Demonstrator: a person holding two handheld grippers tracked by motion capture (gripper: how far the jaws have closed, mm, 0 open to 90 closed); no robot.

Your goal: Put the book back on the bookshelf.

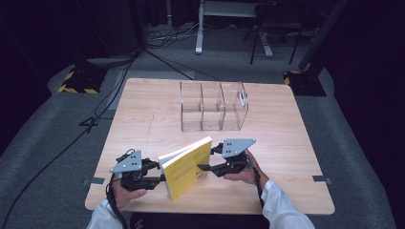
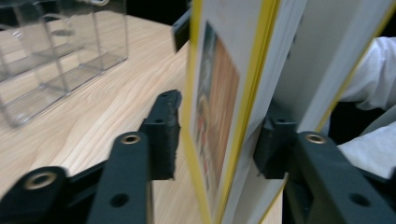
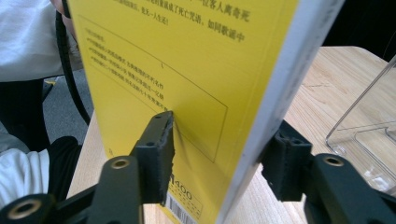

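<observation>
Yellow book [image 1: 187,168] is stood on edge near the front of the tabletop [image 1: 143,119], tilted, between the two claws.

Left claw [image 1: 160,172] is seen at the book's left side. In the left gripper view the book [image 2: 219,116] sits between the jaws: the right pad looks pressed against the page block, while a slim gap is seen between the left pad and the cover. Jaws part-open; no firm clamp can be confirmed.

Right claw [image 1: 204,160] is placed on the book's right side. In the right gripper view the book [image 3: 187,70] is straddled: left pad flat on the yellow back cover, right pad against the white fore-edge. Jaws set mid-width, closed onto the book.

Book: glossy yellow paperback cover, black printed text, a thin outlined box, barcode near the bottom corner, white page edges. Claws: matte black, ribbed pads, brass-coloured screw inserts, grey three-cornered top plates. White sleeves are seen at the bottom edge.

Farther back, a clear plastic organiser [image 1: 212,106] with upright dividers is set mid-tabletop, well apart from the book. Tabletop is light wood, visible grain.
</observation>
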